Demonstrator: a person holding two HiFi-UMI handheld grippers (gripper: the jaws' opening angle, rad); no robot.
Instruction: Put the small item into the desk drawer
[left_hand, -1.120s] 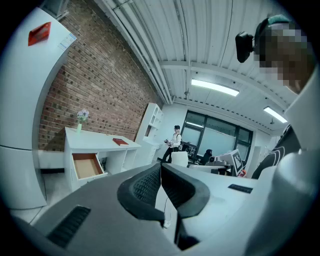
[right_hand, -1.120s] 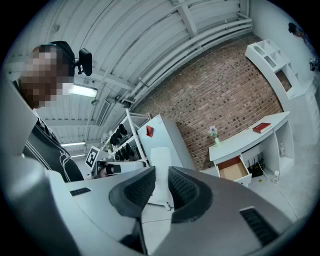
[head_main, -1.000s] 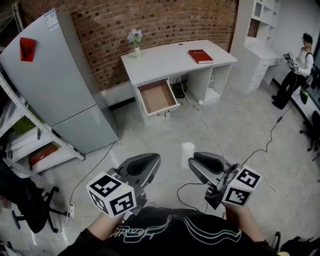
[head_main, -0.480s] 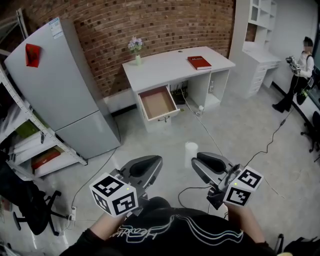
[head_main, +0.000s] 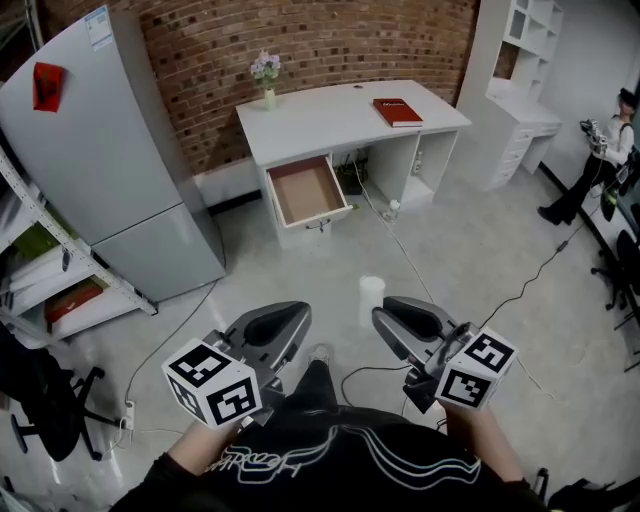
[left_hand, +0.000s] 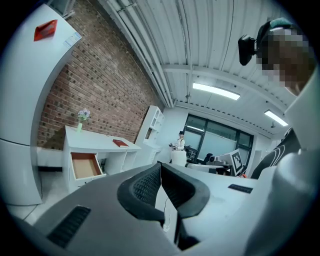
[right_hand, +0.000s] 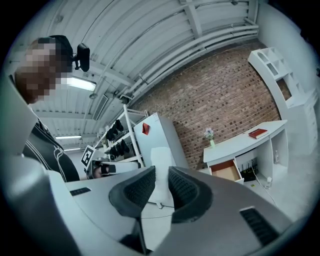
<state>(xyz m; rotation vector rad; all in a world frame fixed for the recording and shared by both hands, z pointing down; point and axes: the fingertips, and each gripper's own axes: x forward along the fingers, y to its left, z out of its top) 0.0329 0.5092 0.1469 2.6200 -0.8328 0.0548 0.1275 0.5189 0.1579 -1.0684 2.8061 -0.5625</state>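
The person is stepping on toward the desk (head_main: 330, 115), the right gripper's (head_main: 385, 320) jaws still gripping the small white item (head_main: 372, 293), the left gripper's (head_main: 298, 318) jaws staying closed and empty, the open drawer (head_main: 305, 190) waiting well ahead below the surface's front edge.

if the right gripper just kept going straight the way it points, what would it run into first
Probably the grey fridge: it stands dead ahead, behind the white item the right gripper holds, with nothing else showing between. The desk lies off to the right. Depth is unclear.
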